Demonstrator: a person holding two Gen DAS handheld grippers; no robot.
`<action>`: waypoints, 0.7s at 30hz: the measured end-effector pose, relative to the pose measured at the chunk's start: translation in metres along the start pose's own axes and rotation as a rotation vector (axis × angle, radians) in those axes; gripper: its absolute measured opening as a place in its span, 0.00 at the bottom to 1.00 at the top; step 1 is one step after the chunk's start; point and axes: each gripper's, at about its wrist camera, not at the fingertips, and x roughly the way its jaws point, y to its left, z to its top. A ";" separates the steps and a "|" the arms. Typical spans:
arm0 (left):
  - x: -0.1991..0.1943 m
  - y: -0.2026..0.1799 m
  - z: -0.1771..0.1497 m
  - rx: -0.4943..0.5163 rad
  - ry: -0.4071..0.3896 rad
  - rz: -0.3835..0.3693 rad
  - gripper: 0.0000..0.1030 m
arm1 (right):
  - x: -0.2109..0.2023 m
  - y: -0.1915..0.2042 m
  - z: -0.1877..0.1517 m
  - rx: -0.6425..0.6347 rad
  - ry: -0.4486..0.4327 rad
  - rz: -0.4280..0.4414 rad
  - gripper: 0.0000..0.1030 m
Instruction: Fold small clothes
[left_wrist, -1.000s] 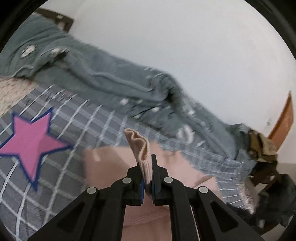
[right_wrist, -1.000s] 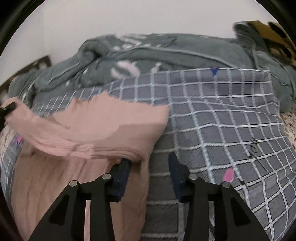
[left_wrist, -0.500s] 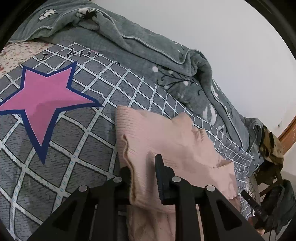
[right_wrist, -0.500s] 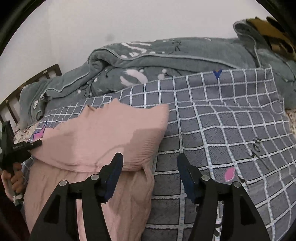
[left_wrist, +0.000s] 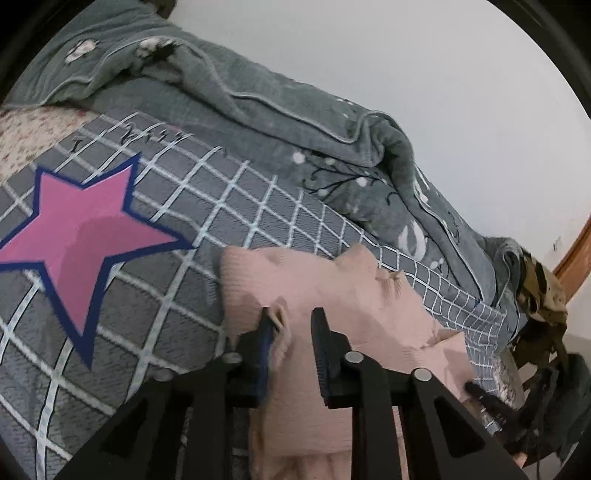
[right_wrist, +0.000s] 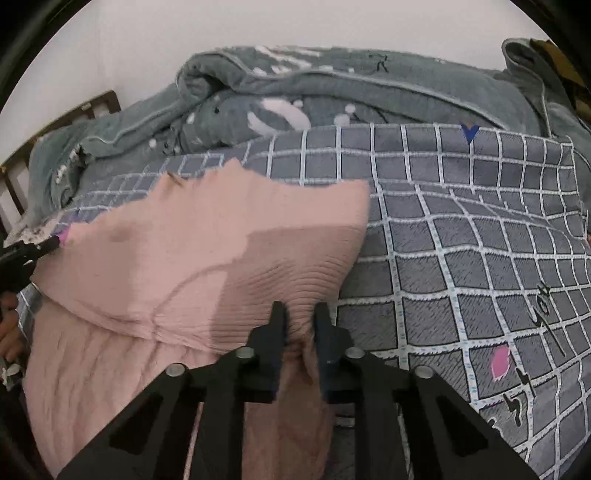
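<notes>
A pink knit garment (left_wrist: 332, 295) lies on the grey checked bedspread (left_wrist: 177, 295), its upper part folded over the lower part. My left gripper (left_wrist: 291, 325) is partly open around the folded edge at the garment's left side; a bit of cloth rests against the left finger. In the right wrist view the same garment (right_wrist: 207, 258) fills the left centre. My right gripper (right_wrist: 298, 325) has its jaws narrowed around a pinch of the folded edge near the garment's right side. The left gripper's tip (right_wrist: 33, 251) shows at the far left edge there.
A rumpled grey-green quilt (left_wrist: 295, 122) lies along the wall behind the garment and also shows in the right wrist view (right_wrist: 332, 96). A big pink star (left_wrist: 85, 236) is printed on the bedspread. A dark headboard (right_wrist: 55, 125) stands far left. Clothes hang on a chair (left_wrist: 539, 317).
My left gripper let go of the lifted pink edge and laid it down, then opened. My right gripper went from wide open to closing on the folded edge.
</notes>
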 end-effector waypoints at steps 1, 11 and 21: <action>0.002 -0.004 0.001 0.016 0.000 -0.005 0.06 | -0.003 -0.005 0.002 0.016 -0.015 -0.008 0.11; 0.011 -0.018 0.002 0.077 0.063 -0.012 0.09 | 0.005 -0.017 0.004 0.061 0.040 -0.026 0.24; 0.007 -0.010 -0.014 0.093 0.051 -0.005 0.06 | 0.002 -0.017 0.003 0.070 0.027 -0.008 0.37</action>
